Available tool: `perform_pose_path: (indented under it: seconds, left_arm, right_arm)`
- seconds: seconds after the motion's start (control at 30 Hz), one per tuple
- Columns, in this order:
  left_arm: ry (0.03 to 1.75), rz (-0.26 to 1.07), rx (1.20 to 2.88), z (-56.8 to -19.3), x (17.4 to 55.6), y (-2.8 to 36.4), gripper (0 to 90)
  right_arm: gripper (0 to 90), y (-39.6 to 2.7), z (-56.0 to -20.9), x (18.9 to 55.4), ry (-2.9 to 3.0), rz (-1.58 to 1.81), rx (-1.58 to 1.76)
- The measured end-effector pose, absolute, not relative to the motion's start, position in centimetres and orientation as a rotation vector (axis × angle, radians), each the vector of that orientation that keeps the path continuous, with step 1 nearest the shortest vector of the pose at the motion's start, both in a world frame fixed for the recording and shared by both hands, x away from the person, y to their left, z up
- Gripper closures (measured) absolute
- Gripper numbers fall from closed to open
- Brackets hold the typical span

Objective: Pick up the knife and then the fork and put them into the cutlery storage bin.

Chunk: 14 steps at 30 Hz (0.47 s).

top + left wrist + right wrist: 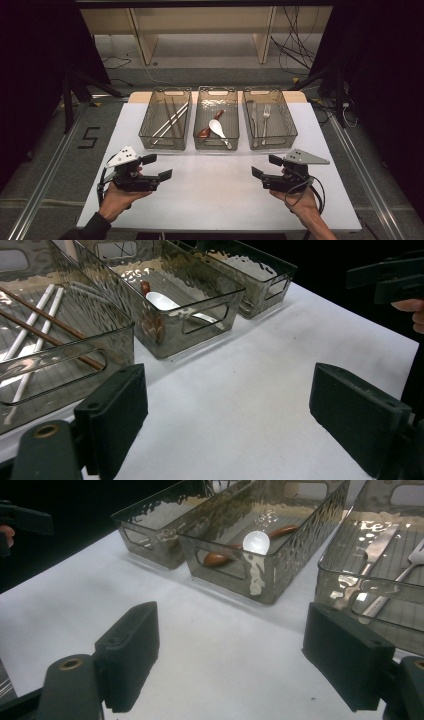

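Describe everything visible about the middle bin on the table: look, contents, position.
The middle bin is a smoky, see-through rectangular plastic bin with rippled walls, a ribbed floor and a cut-out handle slot at each short end. It stands upright on the white table between two like bins, close beside them. Inside lie a white spoon and a brown wooden spoon, crossing each other, bowls toward the near end. Neither tool touches it.
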State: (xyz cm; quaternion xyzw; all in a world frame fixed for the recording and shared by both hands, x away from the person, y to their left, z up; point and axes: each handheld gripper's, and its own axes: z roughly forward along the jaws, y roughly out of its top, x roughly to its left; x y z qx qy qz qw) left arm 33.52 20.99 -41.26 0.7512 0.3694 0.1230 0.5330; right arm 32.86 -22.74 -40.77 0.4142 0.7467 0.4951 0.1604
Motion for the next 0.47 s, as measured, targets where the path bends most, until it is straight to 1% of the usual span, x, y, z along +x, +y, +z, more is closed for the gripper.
perform_pose_path:
  seconds: [0.47]
  left_arm:
    - [0.880, 0.295, 1.793, -41.27, 33.56, 20.92, 15.1]
  right_arm:
    - [23.3, -22.75, -40.91, 32.84, 2.127, 1.409, 1.185]
